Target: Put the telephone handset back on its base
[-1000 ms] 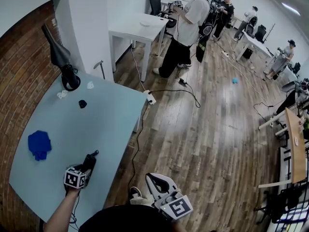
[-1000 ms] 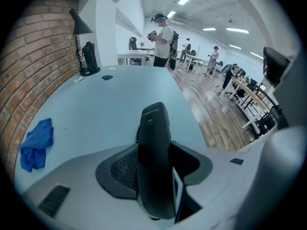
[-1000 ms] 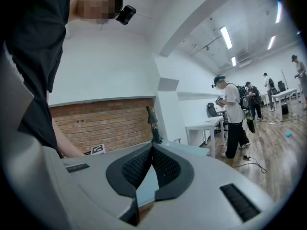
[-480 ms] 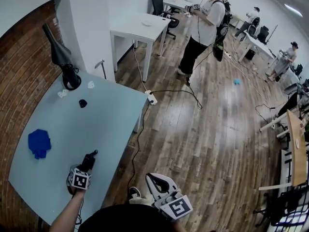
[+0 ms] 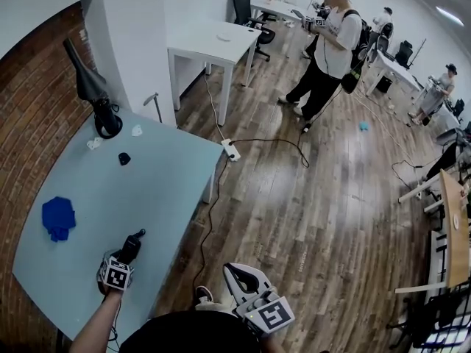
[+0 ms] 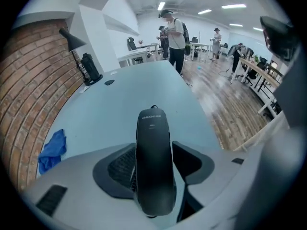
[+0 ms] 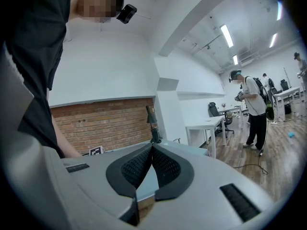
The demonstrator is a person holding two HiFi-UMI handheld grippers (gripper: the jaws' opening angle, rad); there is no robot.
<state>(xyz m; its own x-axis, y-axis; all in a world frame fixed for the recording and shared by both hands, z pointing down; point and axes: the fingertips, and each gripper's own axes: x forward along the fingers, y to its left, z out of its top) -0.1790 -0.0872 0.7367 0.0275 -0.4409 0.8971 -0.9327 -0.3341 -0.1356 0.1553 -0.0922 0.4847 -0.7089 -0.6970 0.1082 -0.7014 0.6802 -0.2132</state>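
Blue cloth (image 5: 57, 218): lay crumpled at the left of the pale blue table (image 5: 169, 175).
Black lamp (image 5: 92, 87): stood at the table's far corner against the brick wall.
Left gripper (image 5: 125, 257): pointed steeply down over the near part of the table. Its jaws stood wide, one on each side of the telephone handset (image 6: 153, 157), and had just been opening, so the pads no longer clamped it.
Handset axis: its long axis ran along the jaws. The end with the small print pointed away from the gripper and the rounded end lay nearest the camera. In the head view it slanted up and right.
Hidden on the handset: only its smooth black back showed. The key side faced away, and whether the far end rested on the table could not be told.
Small black item (image 5: 124, 158): lay well beyond the handset, too small to identify.
Right gripper (image 7: 152, 150): was held off the table's right edge, its jaw tips together with nothing between them.
Person (image 5: 327, 50): stood far off on the wood floor.
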